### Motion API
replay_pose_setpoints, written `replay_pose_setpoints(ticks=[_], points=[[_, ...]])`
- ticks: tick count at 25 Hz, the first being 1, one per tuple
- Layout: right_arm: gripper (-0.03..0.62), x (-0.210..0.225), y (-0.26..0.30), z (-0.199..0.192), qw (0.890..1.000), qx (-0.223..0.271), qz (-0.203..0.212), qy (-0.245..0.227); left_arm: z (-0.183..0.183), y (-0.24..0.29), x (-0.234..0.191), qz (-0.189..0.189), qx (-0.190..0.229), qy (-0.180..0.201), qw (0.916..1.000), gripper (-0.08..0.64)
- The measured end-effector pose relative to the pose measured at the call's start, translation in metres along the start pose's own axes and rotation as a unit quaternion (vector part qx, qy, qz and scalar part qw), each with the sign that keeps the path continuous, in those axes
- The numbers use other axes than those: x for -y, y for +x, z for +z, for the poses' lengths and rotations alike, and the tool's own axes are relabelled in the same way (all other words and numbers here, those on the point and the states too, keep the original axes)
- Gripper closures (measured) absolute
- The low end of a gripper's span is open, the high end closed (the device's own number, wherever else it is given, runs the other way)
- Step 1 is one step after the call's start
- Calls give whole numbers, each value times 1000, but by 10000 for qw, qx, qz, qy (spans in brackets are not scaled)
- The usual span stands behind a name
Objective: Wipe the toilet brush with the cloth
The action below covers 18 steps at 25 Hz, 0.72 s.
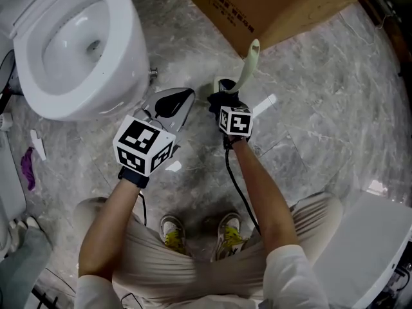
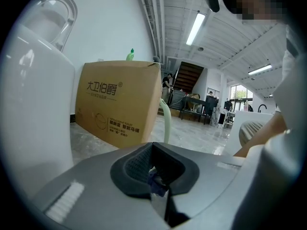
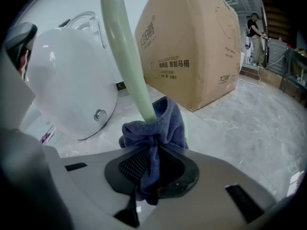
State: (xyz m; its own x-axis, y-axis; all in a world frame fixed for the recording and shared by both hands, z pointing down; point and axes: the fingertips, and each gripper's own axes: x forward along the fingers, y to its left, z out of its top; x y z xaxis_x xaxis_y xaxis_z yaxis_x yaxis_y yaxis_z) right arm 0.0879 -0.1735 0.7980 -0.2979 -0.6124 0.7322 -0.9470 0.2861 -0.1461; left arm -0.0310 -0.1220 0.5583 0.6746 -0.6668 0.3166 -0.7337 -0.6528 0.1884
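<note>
Brown cardboard box [image 2: 117, 104], my left gripper view: side prints "大卫伯爵" with ®, and the smaller line under it ends "智能马桶". My right gripper view, same box [image 3: 192, 47]: "智能马桶" again. Head view: box print too small.

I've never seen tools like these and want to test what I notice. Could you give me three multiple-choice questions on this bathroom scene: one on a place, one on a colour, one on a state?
1. Where is the cloth?
A. In the toilet bowl.
B. Bunched round the brush handle.
C. On top of the cardboard box.

2. What colour is the brush handle?
A. Red.
B. Black.
C. Pale green.

3. How is the right gripper?
A. Shut on the cloth.
B. Wide open and empty.
C. Shut on the cardboard box.

Answers:
1 B, the right gripper view shows the cloth gathered round the handle.
2 C, it shows pale green in every view.
3 A, its jaws pinch a fold of the dark blue cloth.
</note>
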Motion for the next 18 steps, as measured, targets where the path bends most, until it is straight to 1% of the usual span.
replay_pose_setpoints(ticks=[3, 7, 13, 18], points=[[541, 9, -7, 3, 9998, 150, -128, 88, -2, 3, -1, -8, -8, -27, 10000, 561], [541, 12, -9, 4, 9993, 307, -190, 109, 2, 1, -1, 11, 1, -14, 10000, 561], [540, 11, 1, -5, 9999, -8, -88, 119, -3, 3, 7, -27, -43, 18, 10000, 561], [538, 9, 2, -14, 9993, -339, 77, -138, -3, 6, 7, -40, -24, 25, 10000, 561]])
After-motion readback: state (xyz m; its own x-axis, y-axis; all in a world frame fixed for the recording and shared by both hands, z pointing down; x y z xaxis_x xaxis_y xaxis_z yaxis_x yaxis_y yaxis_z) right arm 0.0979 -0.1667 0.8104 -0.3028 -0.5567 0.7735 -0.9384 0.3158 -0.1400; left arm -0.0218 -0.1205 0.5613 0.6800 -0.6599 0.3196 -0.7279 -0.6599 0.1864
